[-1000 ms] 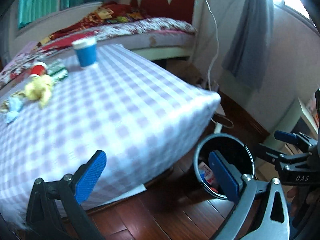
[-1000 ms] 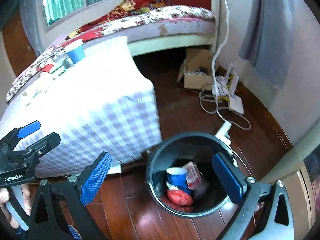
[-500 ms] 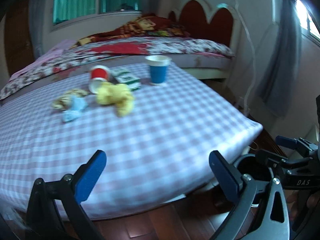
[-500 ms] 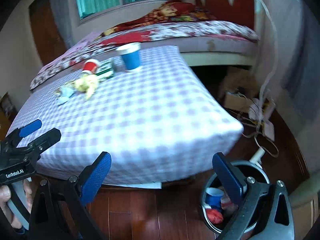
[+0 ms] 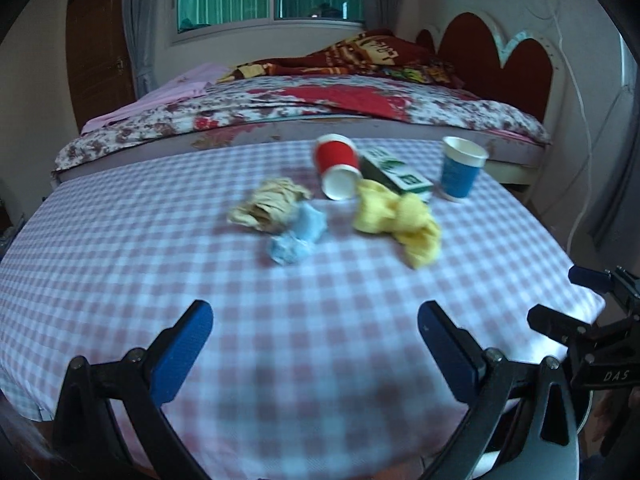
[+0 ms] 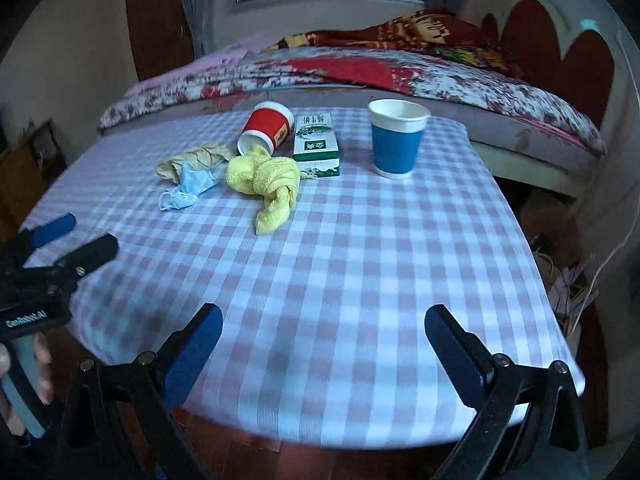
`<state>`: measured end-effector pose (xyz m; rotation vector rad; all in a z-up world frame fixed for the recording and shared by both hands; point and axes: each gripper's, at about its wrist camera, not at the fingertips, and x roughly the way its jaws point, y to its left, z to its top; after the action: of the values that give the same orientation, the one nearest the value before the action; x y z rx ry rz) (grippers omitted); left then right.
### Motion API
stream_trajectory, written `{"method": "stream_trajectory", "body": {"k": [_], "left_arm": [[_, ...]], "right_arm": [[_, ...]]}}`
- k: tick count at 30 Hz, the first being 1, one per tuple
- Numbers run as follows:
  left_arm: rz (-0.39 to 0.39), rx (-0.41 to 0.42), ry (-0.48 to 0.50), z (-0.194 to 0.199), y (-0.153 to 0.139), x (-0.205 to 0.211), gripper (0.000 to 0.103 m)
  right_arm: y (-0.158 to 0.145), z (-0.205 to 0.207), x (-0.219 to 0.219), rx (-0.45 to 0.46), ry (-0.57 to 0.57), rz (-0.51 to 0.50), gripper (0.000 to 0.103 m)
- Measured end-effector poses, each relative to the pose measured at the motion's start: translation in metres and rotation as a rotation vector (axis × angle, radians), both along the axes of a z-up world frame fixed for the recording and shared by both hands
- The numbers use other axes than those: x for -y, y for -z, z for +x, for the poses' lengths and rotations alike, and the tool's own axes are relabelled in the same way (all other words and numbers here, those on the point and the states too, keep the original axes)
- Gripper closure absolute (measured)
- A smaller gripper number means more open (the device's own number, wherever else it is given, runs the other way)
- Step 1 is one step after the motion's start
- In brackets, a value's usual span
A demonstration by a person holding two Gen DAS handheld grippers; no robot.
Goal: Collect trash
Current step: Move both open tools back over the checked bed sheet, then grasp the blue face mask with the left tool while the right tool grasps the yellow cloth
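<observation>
Both grippers, left point(image 5: 314, 350) and right point(image 6: 322, 354), hold their fingers spread wide and empty over the checked surface point(image 6: 340, 264). Ahead, unobstructed, lie a knotted yellow cloth point(image 6: 269, 181), blue face mask point(image 6: 188, 188), tipped red cup point(image 6: 266, 127), green box point(image 6: 316, 145) and upright blue cup point(image 6: 397, 138).

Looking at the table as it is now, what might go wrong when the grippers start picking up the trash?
1. The red cup lies tipped with its mouth against the yellow cloth and touches the green box; grabbing one may drag the others.
2. The blue cup stands upright near the table's far edge; a nudge could topple it off.
3. The face mask overlaps the beige wad, so one may lift with the other.
</observation>
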<state>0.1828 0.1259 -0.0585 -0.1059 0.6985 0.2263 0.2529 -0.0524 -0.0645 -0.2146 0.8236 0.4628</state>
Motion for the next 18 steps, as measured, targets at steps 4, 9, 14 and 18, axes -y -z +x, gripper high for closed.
{"method": "stream_trajectory", "body": {"k": [4, 9, 14, 18], "left_arm": [[0.019, -0.020, -0.043, 0.021, 0.006, -0.018, 0.001], [-0.040, -0.060, -0.026, 0.057, 0.018, -0.037, 0.011], [-0.046, -0.112, 0.003, 0.091, 0.031, -0.045, 0.023], [-0.053, -0.143, 0.010, 0.103, 0.041, -0.048, 0.025]], "right_arm": [[0.002, 0.029, -0.018, 0.007, -0.021, 0.015, 0.001], [0.007, 0.065, -0.042, -0.012, -0.058, 0.039, 0.017], [0.015, 0.088, -0.066, -0.024, -0.099, 0.031, 0.025], [0.028, 0.102, -0.079, -0.051, -0.118, 0.003, 0.035]]}}
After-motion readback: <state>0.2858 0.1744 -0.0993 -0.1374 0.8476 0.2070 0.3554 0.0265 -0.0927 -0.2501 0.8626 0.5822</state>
